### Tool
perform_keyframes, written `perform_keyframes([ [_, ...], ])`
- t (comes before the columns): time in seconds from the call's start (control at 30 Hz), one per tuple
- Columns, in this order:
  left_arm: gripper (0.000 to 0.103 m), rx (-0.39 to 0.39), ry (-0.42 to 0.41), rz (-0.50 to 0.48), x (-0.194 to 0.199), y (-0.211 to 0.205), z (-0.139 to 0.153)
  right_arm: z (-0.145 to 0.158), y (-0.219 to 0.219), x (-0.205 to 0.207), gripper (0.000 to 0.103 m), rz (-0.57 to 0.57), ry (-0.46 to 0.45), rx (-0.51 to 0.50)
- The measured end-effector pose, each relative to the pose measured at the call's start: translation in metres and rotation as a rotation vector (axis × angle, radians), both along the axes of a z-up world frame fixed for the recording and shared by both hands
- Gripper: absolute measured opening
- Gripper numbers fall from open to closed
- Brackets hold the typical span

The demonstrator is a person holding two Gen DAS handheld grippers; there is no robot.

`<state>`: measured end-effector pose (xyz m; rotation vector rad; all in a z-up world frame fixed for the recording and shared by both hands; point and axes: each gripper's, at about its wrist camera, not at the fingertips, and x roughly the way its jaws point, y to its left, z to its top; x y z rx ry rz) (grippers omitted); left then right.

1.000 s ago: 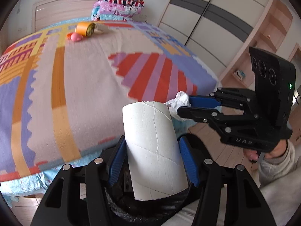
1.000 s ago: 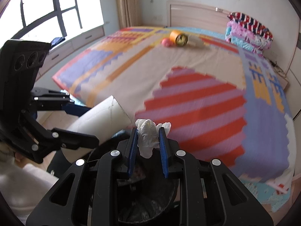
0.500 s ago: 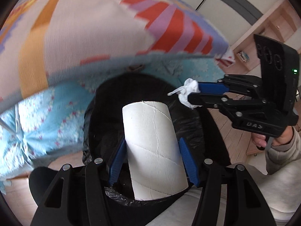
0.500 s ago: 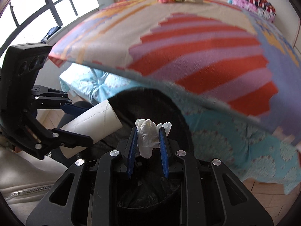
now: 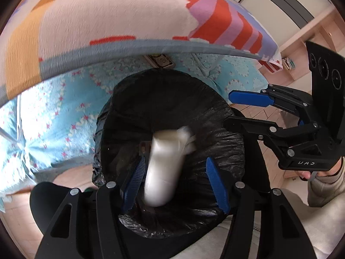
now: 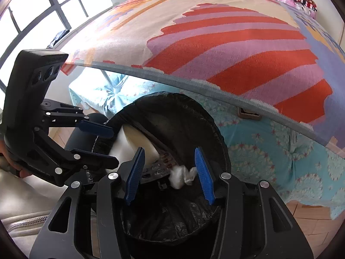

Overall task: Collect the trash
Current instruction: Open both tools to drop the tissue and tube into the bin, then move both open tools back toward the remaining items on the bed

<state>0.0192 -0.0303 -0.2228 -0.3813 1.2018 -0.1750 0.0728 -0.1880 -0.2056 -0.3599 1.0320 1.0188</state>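
Both grippers hang over the bin [image 5: 163, 99], which is lined with a black bag and stands against the foot edge of the bed [image 6: 215, 34]. The left gripper [image 5: 174, 181] has its fingers apart; the blurred tube [image 5: 161, 168] lies between them, clear of the right pad, though contact with the left pad cannot be told. The right gripper [image 6: 170, 174] has just been opening, its fingers now spread, and the tissue [image 6: 181, 174] sits loose between them, inside the bin's mouth.
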Motion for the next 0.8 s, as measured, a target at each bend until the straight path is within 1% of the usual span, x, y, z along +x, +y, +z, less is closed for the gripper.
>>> perform_keyframes([
  [0.1, 0.057, 0.0, -0.006, 0.006, -0.001, 0.0, 0.002, 0.002, 0.0, 0.004, 0.048, -0.004, 0.003, 0.002],
  [0.27, 0.057, 0.01, -0.042, 0.016, -0.003, 0.005, 0.017, 0.011, 0.0, 0.005, 0.048, -0.009, -0.012, 0.015],
  [0.5, 0.057, 0.037, -0.122, 0.034, -0.007, 0.015, 0.052, 0.029, -0.005, 0.006, 0.048, -0.015, -0.046, 0.039],
  [0.8, 0.057, 0.07, -0.209, 0.056, -0.006, 0.026, 0.088, 0.051, -0.004, 0.011, 0.048, -0.014, -0.086, 0.062],
])
